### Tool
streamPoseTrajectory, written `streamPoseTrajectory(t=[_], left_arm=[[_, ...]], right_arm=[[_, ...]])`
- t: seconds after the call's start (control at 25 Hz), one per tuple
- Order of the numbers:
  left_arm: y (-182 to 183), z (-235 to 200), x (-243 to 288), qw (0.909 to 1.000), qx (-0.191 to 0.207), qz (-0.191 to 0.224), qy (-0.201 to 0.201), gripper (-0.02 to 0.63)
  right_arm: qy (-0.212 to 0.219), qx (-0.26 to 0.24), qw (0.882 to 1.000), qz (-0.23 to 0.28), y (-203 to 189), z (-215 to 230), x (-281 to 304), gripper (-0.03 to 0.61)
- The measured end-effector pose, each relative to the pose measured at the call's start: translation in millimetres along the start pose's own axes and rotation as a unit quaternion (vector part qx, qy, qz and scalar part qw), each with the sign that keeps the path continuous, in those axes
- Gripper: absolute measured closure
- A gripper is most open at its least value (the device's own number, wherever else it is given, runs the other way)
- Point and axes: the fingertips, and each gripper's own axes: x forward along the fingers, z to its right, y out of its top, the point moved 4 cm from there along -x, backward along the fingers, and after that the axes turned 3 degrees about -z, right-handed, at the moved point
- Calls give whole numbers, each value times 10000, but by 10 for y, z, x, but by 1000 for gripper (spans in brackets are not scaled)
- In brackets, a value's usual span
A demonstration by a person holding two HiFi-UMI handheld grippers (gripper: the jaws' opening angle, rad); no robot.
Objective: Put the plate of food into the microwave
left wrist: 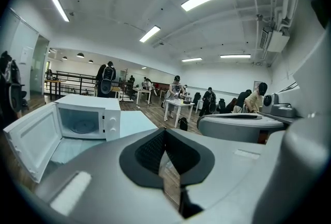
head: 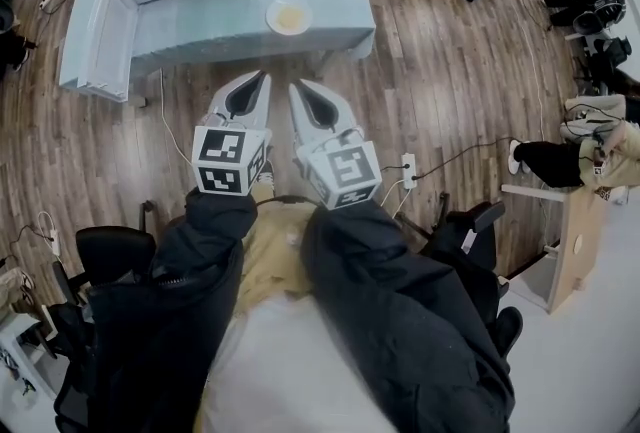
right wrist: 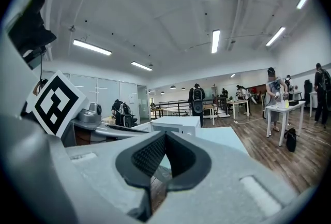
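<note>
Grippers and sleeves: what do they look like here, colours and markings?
The left gripper and right gripper are both pale grey tapered shells with dark teardrop-shaped insets lined by ribbed black pads. Each carries a white cube bearing black square markers. The person wears dark, puffy jacket sleeves.

The right gripper (right wrist: 165,135) fills the lower half, its jaws closed together with nothing between them. Just past their tips, at 12 o'clock, a white microwave (right wrist: 176,124) stands on a pale blue worktop (right wrist: 223,136). The left gripper (right wrist: 111,130) and its marker cube (right wrist: 54,104) lie at 9 o'clock. At 3 o'clock a person (right wrist: 274,96) stands by a white table (right wrist: 284,110).
</note>
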Motion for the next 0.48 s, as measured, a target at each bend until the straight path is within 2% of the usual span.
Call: streamPoseTrajectory(t=[0.28, 0.48], left_arm=[[34, -398, 77, 9999, -107, -40, 29, 615], [2, -494, 159, 9998, -165, -113, -21, 615]], right_arm=[[-10, -134, 9999, -97, 20, -84, 369, 580], [-18, -171, 9997, -179, -13, -76, 491, 580]])
